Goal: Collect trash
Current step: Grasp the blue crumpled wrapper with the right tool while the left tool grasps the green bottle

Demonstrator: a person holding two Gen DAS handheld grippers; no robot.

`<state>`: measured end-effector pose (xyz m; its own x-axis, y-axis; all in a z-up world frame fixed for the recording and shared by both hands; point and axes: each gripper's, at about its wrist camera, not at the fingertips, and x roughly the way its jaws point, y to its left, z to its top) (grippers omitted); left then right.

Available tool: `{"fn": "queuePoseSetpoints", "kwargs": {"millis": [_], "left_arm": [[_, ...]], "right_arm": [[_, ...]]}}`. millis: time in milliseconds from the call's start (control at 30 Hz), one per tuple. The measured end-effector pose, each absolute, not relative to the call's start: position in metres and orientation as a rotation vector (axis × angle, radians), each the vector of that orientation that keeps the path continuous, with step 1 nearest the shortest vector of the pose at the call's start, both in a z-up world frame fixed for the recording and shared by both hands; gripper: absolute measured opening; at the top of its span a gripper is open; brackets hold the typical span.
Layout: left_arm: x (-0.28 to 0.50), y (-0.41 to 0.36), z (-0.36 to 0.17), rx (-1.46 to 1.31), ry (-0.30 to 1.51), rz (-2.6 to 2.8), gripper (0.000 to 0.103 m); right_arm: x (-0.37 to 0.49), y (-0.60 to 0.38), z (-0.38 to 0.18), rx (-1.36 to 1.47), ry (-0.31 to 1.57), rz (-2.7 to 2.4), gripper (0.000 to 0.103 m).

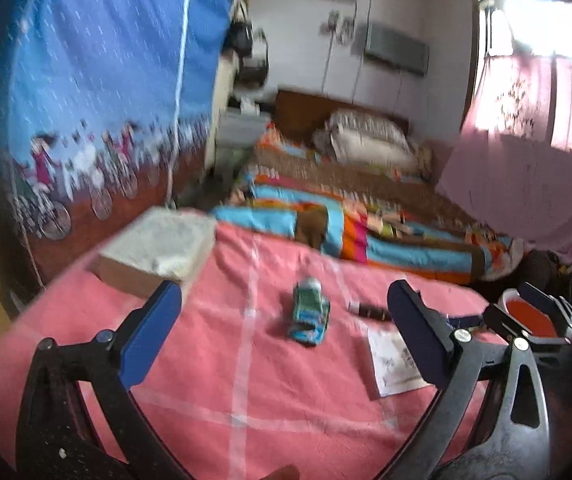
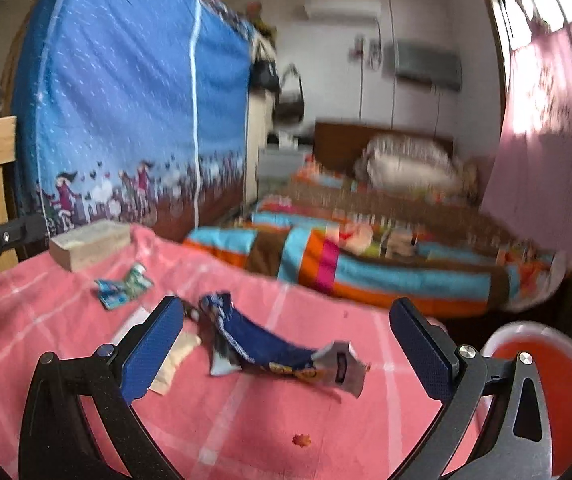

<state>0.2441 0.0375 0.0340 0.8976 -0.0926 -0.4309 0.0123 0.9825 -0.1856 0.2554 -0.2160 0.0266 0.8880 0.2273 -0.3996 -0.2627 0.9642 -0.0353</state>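
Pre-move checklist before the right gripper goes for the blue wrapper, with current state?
1. Right gripper open and empty: ok, jaws stand wide apart.
2. Crumpled blue and white snack wrapper lying between and ahead of its fingers on the pink checked cloth: ok.
3. Wrapper free of other things: cannot tell, its far end lies close to a beige paper scrap.
4. Orange bin with white rim near on the right side: ok, though partly behind the gripper frame.
5. Left gripper open and empty: ok, it faces the crushed green and blue carton.
6. Image sharp enough to aim: not ok, both views are motion-blurred.
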Motion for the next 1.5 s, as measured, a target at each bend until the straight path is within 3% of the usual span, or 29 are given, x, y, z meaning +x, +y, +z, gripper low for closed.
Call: {"fn": "queuePoseSetpoints", "kwargs": {"millis": [267,400,467,567,633,767,1133,1367,1500], "left_arm": [[0.298,0.028,0.002,-0.249,0.718,-0.155,0.086],[0.313,0.024,-0.007,-0.266,0.773,-0.166,0.068],[0.317,0.021,-0.011,-0.262,0.797,-0.182,0.061],[0.318,0.017,-0.013,-0.253,0.809,-0.186,0.05],[0.317,0.019,-0.014,-0.261,0.809,-0.184,0.034],[0.314,0.026,-0.015,-0.304,0.804,-0.2,0.033],[0.305,0.033,-0.01,-0.362,0.75,-0.22,0.031],[0.282,0.027,0.01,-0.316,0.614,-0.235,0.031],[0.261,0.022,0.022,-0.272,0.512,-0.223,0.031]], "right_arm": [[0.297,-0.224,0.002,0.001,0.665,0.336,0.102],[0.302,-0.219,-0.004,-0.007,0.717,0.359,0.094],[0.303,-0.218,-0.005,-0.012,0.733,0.365,0.085],[0.304,-0.22,-0.006,-0.005,0.742,0.371,0.082],[0.304,-0.221,-0.006,0.0,0.746,0.373,0.076],[0.305,-0.221,-0.007,-0.002,0.752,0.373,0.054],[0.305,-0.22,-0.007,-0.005,0.756,0.388,0.017],[0.288,-0.209,0.001,-0.075,0.663,0.4,0.014],[0.264,-0.207,0.014,-0.118,0.517,0.385,0.014]]}}
